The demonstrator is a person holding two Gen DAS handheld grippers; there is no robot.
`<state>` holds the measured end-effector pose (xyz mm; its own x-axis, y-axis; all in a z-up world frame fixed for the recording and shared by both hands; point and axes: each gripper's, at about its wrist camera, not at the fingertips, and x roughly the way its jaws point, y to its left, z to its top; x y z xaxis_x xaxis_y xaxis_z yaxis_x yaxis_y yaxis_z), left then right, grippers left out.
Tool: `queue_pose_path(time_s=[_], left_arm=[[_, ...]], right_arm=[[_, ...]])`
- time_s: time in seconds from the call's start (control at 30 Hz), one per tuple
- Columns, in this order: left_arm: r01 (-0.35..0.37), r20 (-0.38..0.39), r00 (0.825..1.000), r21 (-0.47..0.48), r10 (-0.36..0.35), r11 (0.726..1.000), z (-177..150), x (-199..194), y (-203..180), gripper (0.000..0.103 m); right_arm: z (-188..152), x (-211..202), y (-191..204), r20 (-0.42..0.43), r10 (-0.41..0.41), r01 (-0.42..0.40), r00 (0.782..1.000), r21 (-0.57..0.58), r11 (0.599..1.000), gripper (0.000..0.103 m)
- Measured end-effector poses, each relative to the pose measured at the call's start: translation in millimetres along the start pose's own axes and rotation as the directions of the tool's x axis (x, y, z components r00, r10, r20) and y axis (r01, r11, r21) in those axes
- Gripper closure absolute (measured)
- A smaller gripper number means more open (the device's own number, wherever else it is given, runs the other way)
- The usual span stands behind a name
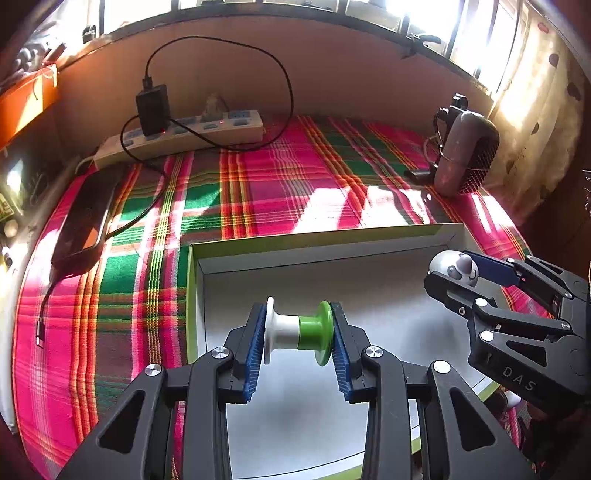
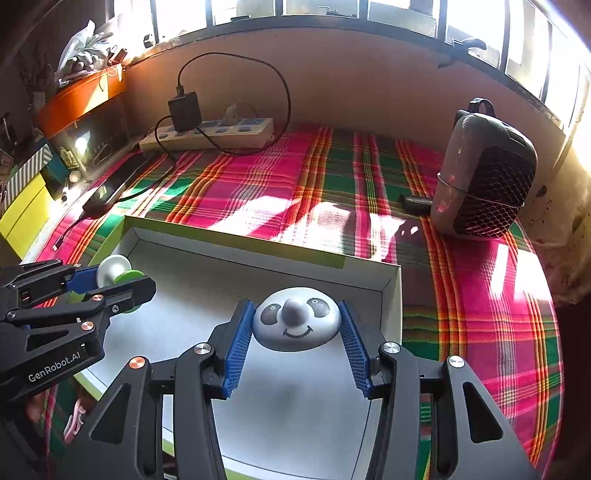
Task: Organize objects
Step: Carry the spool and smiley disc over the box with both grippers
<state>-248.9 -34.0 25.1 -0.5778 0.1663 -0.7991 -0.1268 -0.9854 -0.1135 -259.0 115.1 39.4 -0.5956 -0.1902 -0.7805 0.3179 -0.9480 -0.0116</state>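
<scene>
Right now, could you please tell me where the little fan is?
The fan stands on the plaid cloth at the far right of both views, near the wall, beyond the white box's right corner, with a small dark thing just left of it.

You face a tan wall under a row of windows, sun glaring in. A plaid cloth covers the surface, streaked with light. Power strip and small heater sit at the back.
</scene>
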Motion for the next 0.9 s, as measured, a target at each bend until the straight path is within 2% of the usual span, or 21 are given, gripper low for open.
queue_pose_path(time_s=[0.3, 0.9], left_arm=[[-0.018, -0.017, 1.000, 0.013, 0.019, 1.000, 5.4, 16.3, 1.2, 0.072], [-0.047, -0.014, 0.999, 0.024, 0.048, 0.999, 7.0, 19.9, -1.5, 0.072]], right_arm=[[1.5, 17.7, 1.4, -0.024, -0.013, 0.013, 1.000, -0.008, 1.000, 0.054], [0.4, 25.8, 3.0, -0.047, -0.029, 0.029, 0.998, -0.010, 1.000, 0.054]])
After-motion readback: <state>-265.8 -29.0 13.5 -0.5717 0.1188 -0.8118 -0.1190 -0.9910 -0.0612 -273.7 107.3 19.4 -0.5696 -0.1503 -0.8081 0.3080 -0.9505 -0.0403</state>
